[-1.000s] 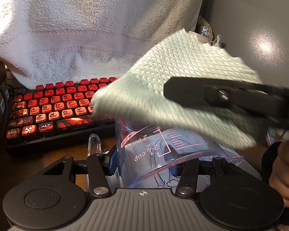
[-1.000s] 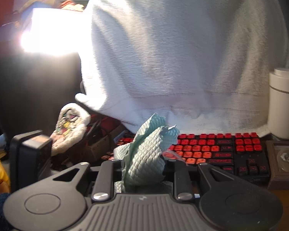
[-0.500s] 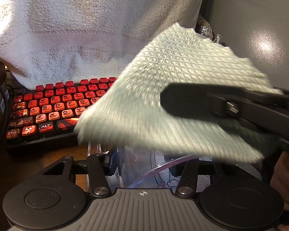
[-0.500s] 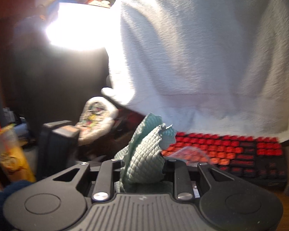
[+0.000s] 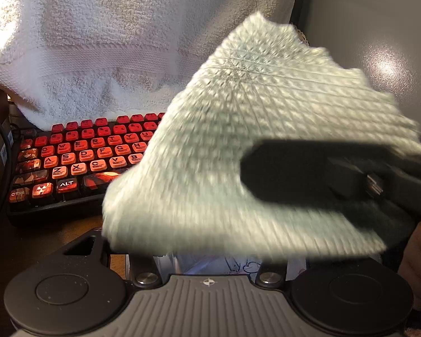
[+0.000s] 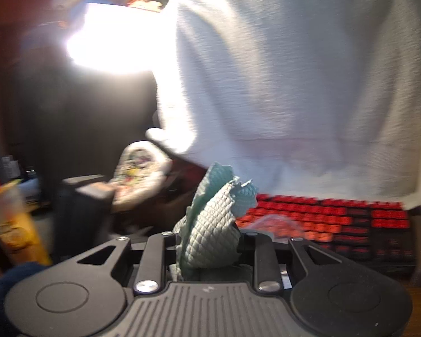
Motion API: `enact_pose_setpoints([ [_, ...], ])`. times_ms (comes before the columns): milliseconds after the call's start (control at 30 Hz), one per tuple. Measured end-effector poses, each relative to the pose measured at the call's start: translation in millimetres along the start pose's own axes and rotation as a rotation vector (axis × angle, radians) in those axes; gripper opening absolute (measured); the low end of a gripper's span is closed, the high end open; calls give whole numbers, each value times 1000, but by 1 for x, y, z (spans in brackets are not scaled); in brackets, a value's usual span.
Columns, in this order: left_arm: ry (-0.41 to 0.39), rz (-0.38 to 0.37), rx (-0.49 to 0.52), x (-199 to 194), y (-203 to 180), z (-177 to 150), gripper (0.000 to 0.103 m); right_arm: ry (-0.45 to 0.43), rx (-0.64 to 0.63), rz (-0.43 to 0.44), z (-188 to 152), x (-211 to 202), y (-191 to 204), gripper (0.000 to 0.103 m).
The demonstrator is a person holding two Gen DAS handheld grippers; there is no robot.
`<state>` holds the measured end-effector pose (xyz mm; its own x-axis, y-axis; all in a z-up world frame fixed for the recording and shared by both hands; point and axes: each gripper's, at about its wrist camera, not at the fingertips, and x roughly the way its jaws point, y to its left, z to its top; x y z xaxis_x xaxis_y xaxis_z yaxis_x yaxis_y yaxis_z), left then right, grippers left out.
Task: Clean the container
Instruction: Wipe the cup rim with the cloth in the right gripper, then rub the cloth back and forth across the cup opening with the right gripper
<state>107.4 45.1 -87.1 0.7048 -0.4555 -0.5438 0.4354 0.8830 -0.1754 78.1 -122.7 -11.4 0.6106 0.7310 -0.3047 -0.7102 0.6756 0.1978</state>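
A clear measuring cup (image 5: 224, 262) with pink markings sits between my left gripper's (image 5: 207, 261) fingers, which are shut on it. Only a sliver of the cup shows just ahead of the gripper body. A pale green embossed paper towel (image 5: 238, 154) spreads over the cup's top and hides the rest. My right gripper (image 5: 252, 168) reaches in from the right, shut on that towel. In the right wrist view the paper towel (image 6: 210, 224) stands bunched up between the right gripper's (image 6: 207, 241) closed fingers. A hand (image 5: 418, 264) shows at the right edge.
A red-keyed keyboard (image 5: 78, 163) lies on the brown desk behind the cup. A white bath towel (image 5: 112, 42) hangs over something at the back. A yellow drink cup (image 6: 14, 224), a dark block (image 6: 81, 196) and a patterned pouch (image 6: 140, 168) sit to the left.
The paper towel has swept leftward and lower over the measuring cup, now covering nearly all of it. The right wrist view has swung to the left. The left gripper stayed put.
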Motion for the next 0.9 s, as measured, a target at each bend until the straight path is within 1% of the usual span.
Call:
enact_pose_setpoints([
  [100,0,1,1,0,0,0,48,8,-13,48,-1,-1,3,25],
  [200,0,1,1,0,0,1,48,9,-16,40,-1,1,4,24],
  [400,0,2,2,0,-1,1,48,-10,-35,-81,0,1,5,23],
  [567,0,1,1,2,1,2,48,-18,1,-210,2,4,-4,24],
  [700,0,2,0,0,-2,1,48,-15,18,-182,2,3,-7,24],
  [733,0,1,0,0,-2,1,48,-16,14,-164,1,2,-6,24],
  [900,0,2,0,0,-2,1,48,6,-18,21,-1,-3,3,24],
])
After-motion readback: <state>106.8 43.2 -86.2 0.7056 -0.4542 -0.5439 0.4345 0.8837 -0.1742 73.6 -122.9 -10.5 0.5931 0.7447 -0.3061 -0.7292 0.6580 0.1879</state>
